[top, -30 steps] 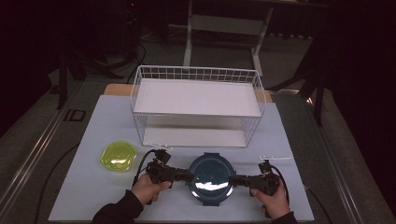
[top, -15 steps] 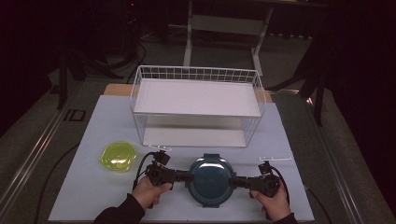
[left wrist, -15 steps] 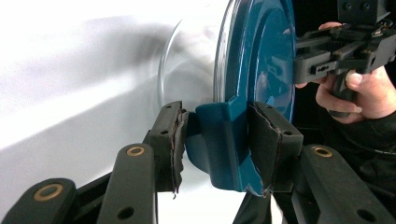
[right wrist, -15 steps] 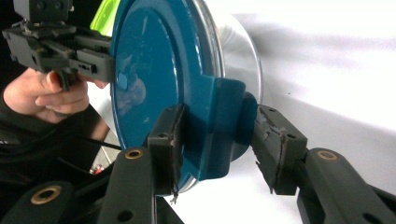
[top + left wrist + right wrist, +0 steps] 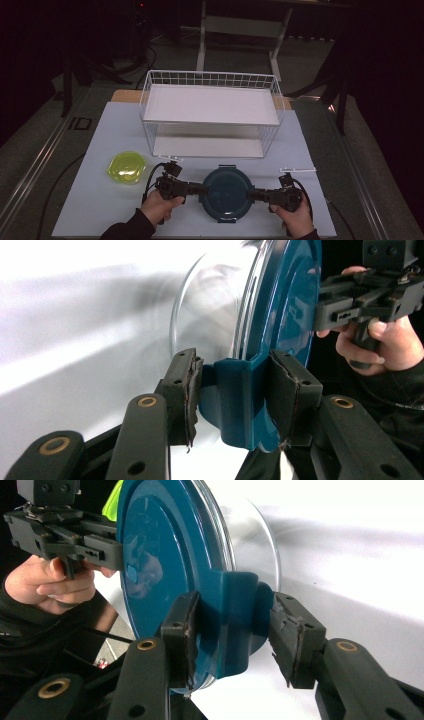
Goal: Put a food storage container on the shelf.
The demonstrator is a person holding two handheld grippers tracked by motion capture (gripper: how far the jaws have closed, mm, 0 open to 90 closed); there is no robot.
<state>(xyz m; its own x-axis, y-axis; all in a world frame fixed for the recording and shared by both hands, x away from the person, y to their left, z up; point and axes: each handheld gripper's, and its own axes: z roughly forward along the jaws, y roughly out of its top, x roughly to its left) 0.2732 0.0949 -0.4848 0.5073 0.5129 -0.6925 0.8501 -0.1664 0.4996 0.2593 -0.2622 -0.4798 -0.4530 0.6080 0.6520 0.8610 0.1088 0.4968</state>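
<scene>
Left hand-held gripper (image 5: pixel 199 189) and right hand-held gripper (image 5: pixel 251 194) are set at 9 and 3 o'clock of the blue-lidded container (image 5: pixel 226 192), which is found at 6 o'clock on the surface (image 5: pixel 100 130). Compared with a second ago, the bright glare on the lid is gone, while the container's place and both hands are hardly shifted. From this it is judged that the container has been levelled between the two grips and that a two-handed carry is in hand, probably toward the wire basket (image 5: pixel 210 80) at 12 o'clock. Whether the clear base is resting on the surface or is raised off it cannot be told.

In the left gripper view the jaws are held at a middling width, with both pads pressed on the lid's latch tab (image 5: pixel 235 400). In the right gripper view the opposite latch tab (image 5: pixel 232 625) is clamped likewise, the outer pad only just touching. A yellow dish (image 5: pixel 126 167) is left well apart at 10 o'clock.
</scene>
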